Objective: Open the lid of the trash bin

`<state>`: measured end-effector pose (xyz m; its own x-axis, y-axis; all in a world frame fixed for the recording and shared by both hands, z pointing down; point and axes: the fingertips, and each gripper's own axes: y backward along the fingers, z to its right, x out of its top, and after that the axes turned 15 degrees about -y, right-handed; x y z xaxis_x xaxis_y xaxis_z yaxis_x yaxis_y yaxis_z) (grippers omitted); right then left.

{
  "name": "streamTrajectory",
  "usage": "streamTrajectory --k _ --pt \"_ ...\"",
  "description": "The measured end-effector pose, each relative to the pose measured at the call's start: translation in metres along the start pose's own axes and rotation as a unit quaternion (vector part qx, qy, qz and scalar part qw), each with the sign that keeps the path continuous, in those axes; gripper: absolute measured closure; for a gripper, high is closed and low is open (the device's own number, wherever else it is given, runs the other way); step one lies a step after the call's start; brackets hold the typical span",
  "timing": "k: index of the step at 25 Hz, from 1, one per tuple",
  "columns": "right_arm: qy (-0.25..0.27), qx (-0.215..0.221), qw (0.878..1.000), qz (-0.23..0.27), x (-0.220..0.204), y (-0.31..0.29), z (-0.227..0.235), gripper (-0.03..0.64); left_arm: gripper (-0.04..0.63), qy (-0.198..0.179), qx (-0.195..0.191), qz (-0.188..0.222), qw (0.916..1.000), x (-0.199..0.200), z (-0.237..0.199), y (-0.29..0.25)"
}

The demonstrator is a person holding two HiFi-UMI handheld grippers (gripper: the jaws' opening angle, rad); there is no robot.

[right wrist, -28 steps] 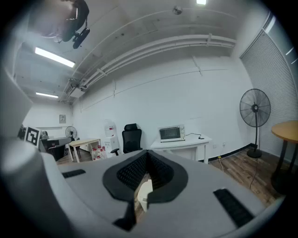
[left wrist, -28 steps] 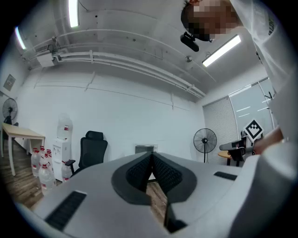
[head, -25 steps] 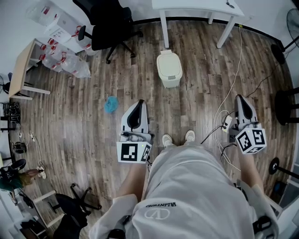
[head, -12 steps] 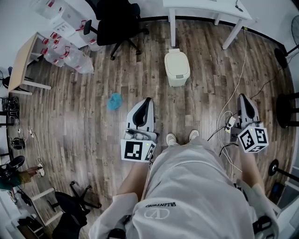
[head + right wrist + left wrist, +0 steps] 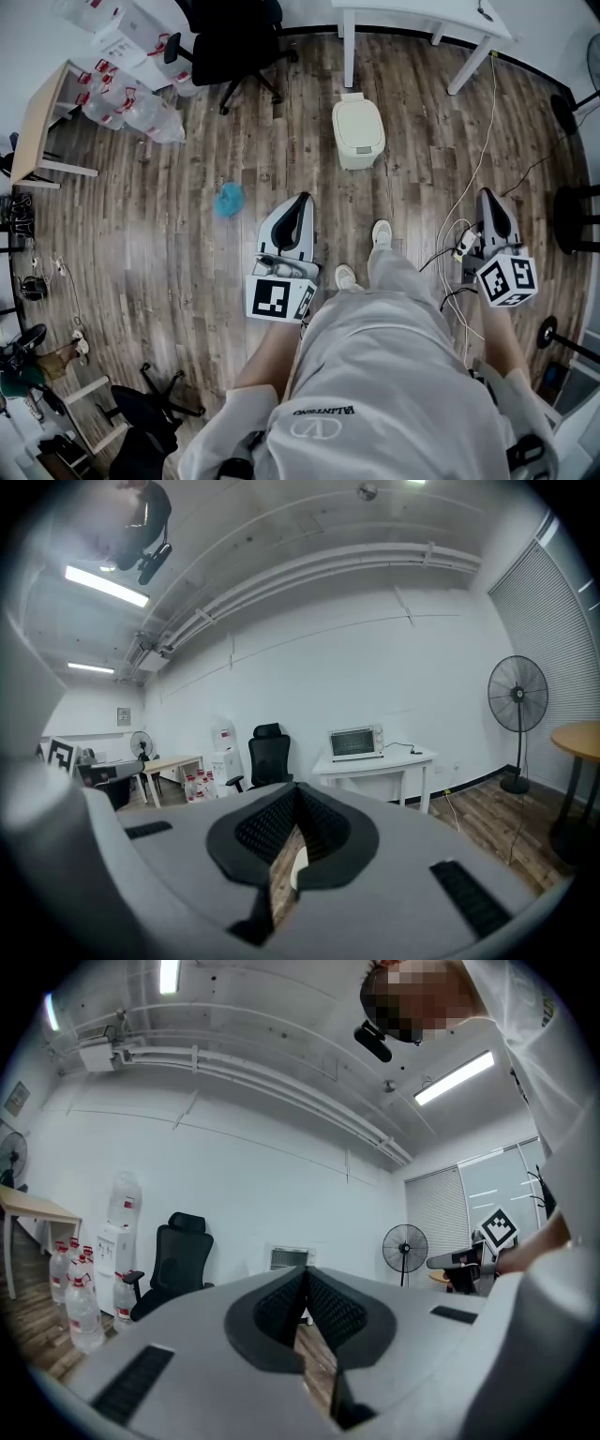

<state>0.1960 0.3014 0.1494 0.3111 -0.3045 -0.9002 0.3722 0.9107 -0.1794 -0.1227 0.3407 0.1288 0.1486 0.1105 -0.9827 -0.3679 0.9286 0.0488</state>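
Note:
The cream trash bin (image 5: 358,131) stands on the wood floor in the head view, in front of the white table, with its lid down. My left gripper (image 5: 301,198) is held low, well short of the bin, pointing roughly towards it, jaws shut on nothing. My right gripper (image 5: 487,193) hangs further right over the cables, also shut and empty. In the left gripper view the left gripper (image 5: 305,1275) shows closed pads and only floor beyond. In the right gripper view the right gripper (image 5: 296,791) is closed, and a pale sliver shows below the tips.
A black office chair (image 5: 232,39) and water bottles (image 5: 131,111) stand at the back left, beside a wooden table (image 5: 39,127). A white table (image 5: 420,17) is behind the bin. A blue scrap (image 5: 228,200) lies on the floor. Cables (image 5: 457,230) run at the right.
The person has stepped forward, one foot now ahead of the other. Both grippers have been carried a little closer to the bin and stayed shut.

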Motion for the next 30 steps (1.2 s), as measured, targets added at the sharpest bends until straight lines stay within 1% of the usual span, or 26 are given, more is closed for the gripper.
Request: streamTrajectory --k 8,18,24,30 --pt "-0.006 0.010 1.000 -0.011 0.005 -0.048 0.018 0.600 0.594 -0.007 0.001 -0.008 0.9999 -0.007 -0.007 -0.047" --pt "-0.008 0.037 0.999 -0.037 0.030 -0.134 0.069 0.600 0.594 -0.011 0.008 -0.037 0.9992 -0.024 -0.004 -0.144" --pt "-0.004 0.055 0.997 -0.058 0.038 -0.189 0.097 0.600 0.594 -0.011 0.023 -0.061 0.9978 -0.037 -0.001 -0.197" --pt "-0.005 0.080 0.994 -0.081 0.038 -0.239 0.115 0.601 0.594 -0.012 0.048 -0.083 0.9953 -0.051 -0.006 -0.230"
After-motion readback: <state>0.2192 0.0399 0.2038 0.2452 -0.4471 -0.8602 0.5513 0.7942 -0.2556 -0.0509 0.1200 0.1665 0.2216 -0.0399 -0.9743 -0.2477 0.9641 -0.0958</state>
